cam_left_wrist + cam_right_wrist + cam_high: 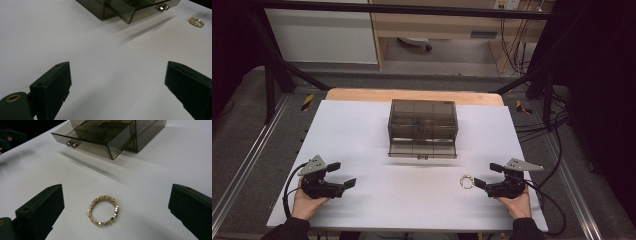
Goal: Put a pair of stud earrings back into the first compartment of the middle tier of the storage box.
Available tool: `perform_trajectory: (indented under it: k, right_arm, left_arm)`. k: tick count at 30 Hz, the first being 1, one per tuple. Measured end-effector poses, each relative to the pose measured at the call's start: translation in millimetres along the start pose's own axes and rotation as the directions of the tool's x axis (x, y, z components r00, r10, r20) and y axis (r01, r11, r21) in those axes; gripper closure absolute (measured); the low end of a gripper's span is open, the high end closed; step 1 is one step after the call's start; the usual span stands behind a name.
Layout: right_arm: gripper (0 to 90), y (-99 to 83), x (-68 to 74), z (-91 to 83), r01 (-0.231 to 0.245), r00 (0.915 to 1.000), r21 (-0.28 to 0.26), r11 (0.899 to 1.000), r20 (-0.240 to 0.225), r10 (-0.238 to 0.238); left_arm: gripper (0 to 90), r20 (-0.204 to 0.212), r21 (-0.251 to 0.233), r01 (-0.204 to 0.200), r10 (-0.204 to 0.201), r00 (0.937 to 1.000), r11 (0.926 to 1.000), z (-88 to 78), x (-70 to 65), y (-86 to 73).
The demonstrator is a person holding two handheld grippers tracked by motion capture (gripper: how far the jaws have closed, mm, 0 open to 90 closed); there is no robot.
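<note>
Item one, near the bench's front left corner: we see the left gripper [343, 175], held in a hand [307, 202], jaws spread wide with nothing between them, bare white bench [362, 135] ahead of it. Item two, mid-bench toward the far edge: a smoked clear drawer box [423, 121], its long axis running left to right, its lower drawer [422, 148] pulled out toward the front edge; what lies inside we cannot make out. Item three, right of centre toward the front: a gold beaded bracelet [103, 210], flat on the bench, well apart from the box. Item four, near the front right corner: the right gripper [488, 175], jaws wide apart, gripping nothing, the bracelet just ahead of them. Open surface surrounds everything.
</note>
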State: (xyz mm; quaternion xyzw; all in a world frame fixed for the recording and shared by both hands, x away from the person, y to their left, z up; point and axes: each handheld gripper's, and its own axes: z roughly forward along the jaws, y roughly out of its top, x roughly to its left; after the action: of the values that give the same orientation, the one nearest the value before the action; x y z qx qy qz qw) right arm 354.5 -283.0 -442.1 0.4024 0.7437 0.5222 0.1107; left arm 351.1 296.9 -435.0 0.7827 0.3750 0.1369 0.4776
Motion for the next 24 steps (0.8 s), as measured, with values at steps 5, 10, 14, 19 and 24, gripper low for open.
perform_trajectory:
  k: [5, 10, 14, 19, 24]
  right_arm:
    - [0.9, 0.1, 0.3, -0.3, -0.001, 1.0000, -0.002, 1.000, 0.001, 0.001]
    - [1.1, 0.6, 0.5, -0.4, -0.004, 1.0000, -0.004, 1.000, 0.003, 0.004]
    - [1.4, 1.7, 1.5, -0.1, 0.001, 0.9999, -0.001, 1.000, 0.013, -0.001]
    - [2.9, 3.5, 2.7, 2.9, 0.010, 0.9997, 0.014, 1.000, 0.023, -0.010]
    - [5.2, 5.6, 4.5, 8.6, 0.032, 0.9987, 0.049, 0.998, 0.037, -0.034]
  left_arm:
    - [7.0, 0.000, -0.003, 0.002, -0.002, 1.0000, 1.0000, -0.3, 0.4, -0.1]
    - [7.0, -0.002, -0.002, 0.005, -0.005, 1.0000, 1.0000, -0.4, 1.0, -0.2]
    - [7.0, -0.001, 0.001, 0.007, -0.007, 1.0000, 1.0000, 0.0, 1.5, -0.1]
    - [7.0, -0.002, 0.010, 0.006, -0.006, 1.0000, 0.9999, 1.3, 2.2, -0.6]
    - [7.0, -0.006, 0.010, 0.005, -0.005, 1.0000, 0.9999, 1.3, 2.3, -0.2]
